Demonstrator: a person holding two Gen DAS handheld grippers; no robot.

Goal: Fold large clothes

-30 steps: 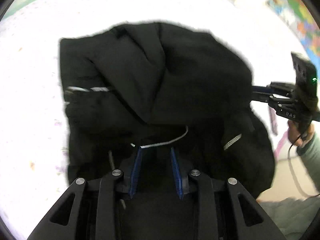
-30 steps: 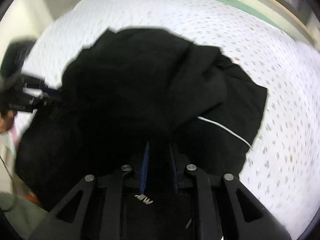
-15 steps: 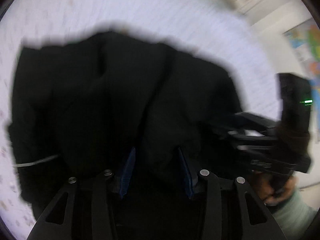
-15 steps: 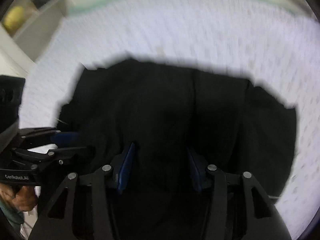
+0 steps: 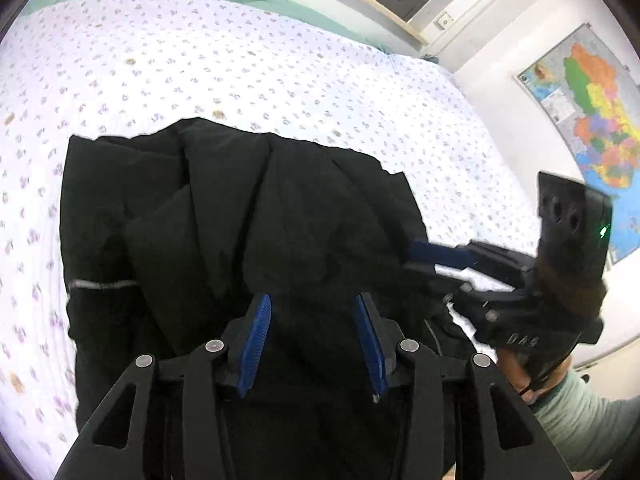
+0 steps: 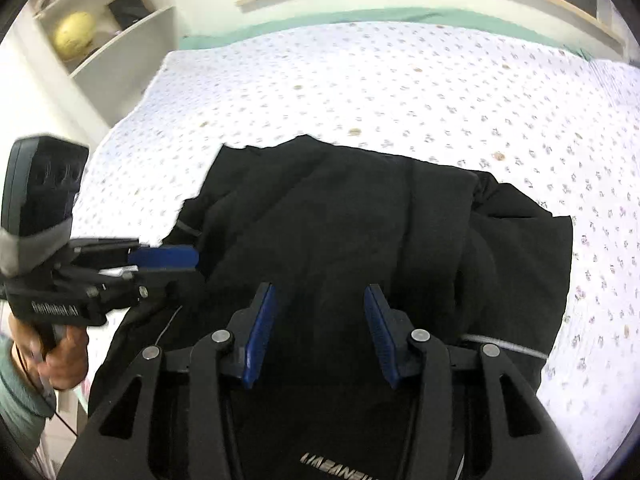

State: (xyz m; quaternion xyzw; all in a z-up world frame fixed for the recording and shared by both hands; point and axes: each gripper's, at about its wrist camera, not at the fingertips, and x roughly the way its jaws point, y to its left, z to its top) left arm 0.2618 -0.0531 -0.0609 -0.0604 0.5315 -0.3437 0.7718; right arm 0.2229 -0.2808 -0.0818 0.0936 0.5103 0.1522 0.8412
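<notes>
Both hand-held grippers, left (image 5: pixel 310 340) and right (image 6: pixel 320 334), hung parted, gripping nothing, over the black jacket (image 5: pixel 240 220) on the bed (image 5: pixel 200 60). Only the left view showed a map (image 5: pixel 592 120); only the right, shelves (image 6: pixel 100 20).

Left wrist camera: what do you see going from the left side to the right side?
Flowery bedsheet → black jacket → the other gripper → the hand holding it → colourful map on the wall.
</notes>
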